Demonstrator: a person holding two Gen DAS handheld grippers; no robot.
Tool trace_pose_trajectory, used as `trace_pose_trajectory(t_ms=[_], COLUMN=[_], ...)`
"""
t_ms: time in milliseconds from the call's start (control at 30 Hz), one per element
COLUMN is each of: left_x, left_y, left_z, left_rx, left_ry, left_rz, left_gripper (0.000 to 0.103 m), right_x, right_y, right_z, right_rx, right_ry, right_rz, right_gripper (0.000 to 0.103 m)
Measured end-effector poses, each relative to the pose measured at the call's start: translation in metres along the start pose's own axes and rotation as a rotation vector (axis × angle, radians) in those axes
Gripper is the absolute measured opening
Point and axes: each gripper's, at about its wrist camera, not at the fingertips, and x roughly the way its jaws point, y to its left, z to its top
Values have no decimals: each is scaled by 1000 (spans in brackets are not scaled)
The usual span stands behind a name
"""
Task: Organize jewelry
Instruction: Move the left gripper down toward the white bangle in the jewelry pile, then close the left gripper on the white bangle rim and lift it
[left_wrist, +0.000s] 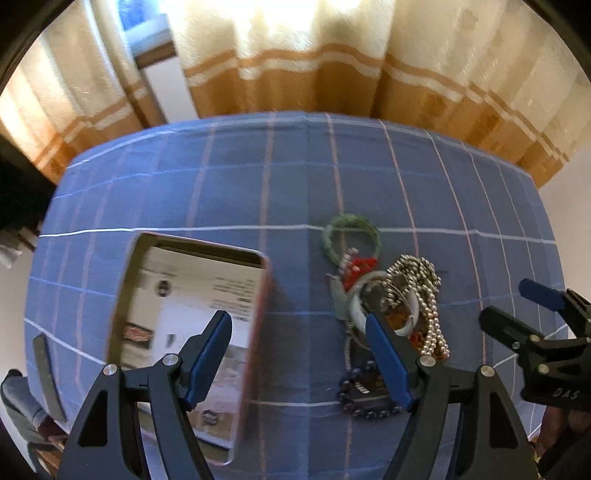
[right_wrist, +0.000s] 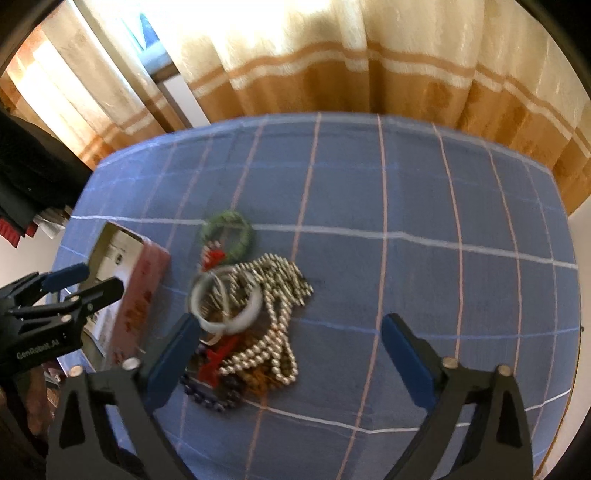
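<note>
The jewelry lies in one tangled heap on the blue checked cloth (right_wrist: 424, 184): a silver bead chain (right_wrist: 275, 314) draped over a white bangle (right_wrist: 221, 302), a green bangle (right_wrist: 227, 232) at the far edge, red bits (right_wrist: 218, 356) and dark beads (right_wrist: 210, 397) at the near edge. Just left of the heap sits an open red box (left_wrist: 258, 332) with printed paper inside, and I'd guess that is where things go.

The right gripper (right_wrist: 295, 354) hangs over the heap with jaws spread wide and nothing between the pads; its left finger is beside the white bangle, whether touching I can't tell. The left gripper (left_wrist: 299, 350) is likewise released and empty, straddling the box's right wall and the heap's left side.

To do this well, I'd pick one loose piece rather than the knot; the green bangle lies most apart. Pinch its rim, lift slowly, and watch for the chain dragging along
</note>
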Motion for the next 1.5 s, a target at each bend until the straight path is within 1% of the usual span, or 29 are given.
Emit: trace_pose_trajectory(t_ms=[67, 100, 200, 300, 333, 400, 567, 633, 667, 700, 733, 767, 833, 900, 1000, 1033, 1067, 1200, 1267, 1300, 1367, 1500], left_x=[10, 15, 32, 47, 53, 62, 66, 70, 73, 75, 74, 69, 58, 51, 47, 48, 48, 43, 39, 38, 38, 35], left_y=[-6, -9, -15, -18, -19, -20, -34, -36, -35, -32, -29, -23, -14, -7, 5, 6, 7, 9, 11, 12, 14, 15], left_z=[1, 2, 4, 4, 3, 4, 10, 11, 12, 12, 12, 12, 11, 9, 4, 2, -1, -5, -8, -9, -9, -5], left_rx=[15, 22, 26, 37, 36, 38, 82, 92, 84, 74, 61, 43, 30, 4, -25, -34, -41, -56, -66, -71, -78, -87], left_ry=[11, 17, 50, 83, 98, 120, 113, 123, 135, 142, 139, 124, 97, 85, 86, 92, 92, 79, 75, 74, 70, 60], left_rz=[-15, -20, -47, -47, -48, -52, -52, -34, -20, -14, -22, -24, 5, -10, -9, -8, -7, -16, -27, -32, -39, -37], left_gripper=[75, 75, 75, 74, 67, 59, 58, 58, 58, 58, 58, 58, 58, 58, 58, 58, 58, 58, 58, 58, 58, 58], right_x=[5, 8, 10, 12, 12, 14, 18, 18, 19, 20, 22, 25, 28, 34, 45, 50, 56, 79, 83, 81, 75, 51], right_y=[-4, -6, -7, -8, -8, -7, -8, -11, -11, -10, -8, -5, 3, 15, 37, 43, 48, 59, 60, 59, 56, 47], right_z=[-3, -4, -5, -4, -4, -4, -3, -3, -2, -2, -1, 1, 3, 7, 13, 14, 14, 11, 9, 9, 9, 7], right_rx=[4, 6, 3, -5, -8, -13, -2, 1, 1, -1, -9, -22, -50, -83, -165, -186, -204, -252, -251, -249, -232, -195], right_ry=[27, 39, 49, 52, 53, 53, 57, 57, 59, 63, 71, 74, 74, 79, 76, 84, 96, 135, 137, 134, 121, 59], right_rz=[10, 18, 28, 30, 30, 31, 26, 28, 41, 54, 67, 74, 92, 123, 129, 133, 140, 132, 145, 153, 190, 247], right_gripper=[85, 84, 84, 84, 84, 83, 82, 80, 74, 70, 64, 62, 57, 54, 50, 44, 36, 20, 16, 10, 10, 11])
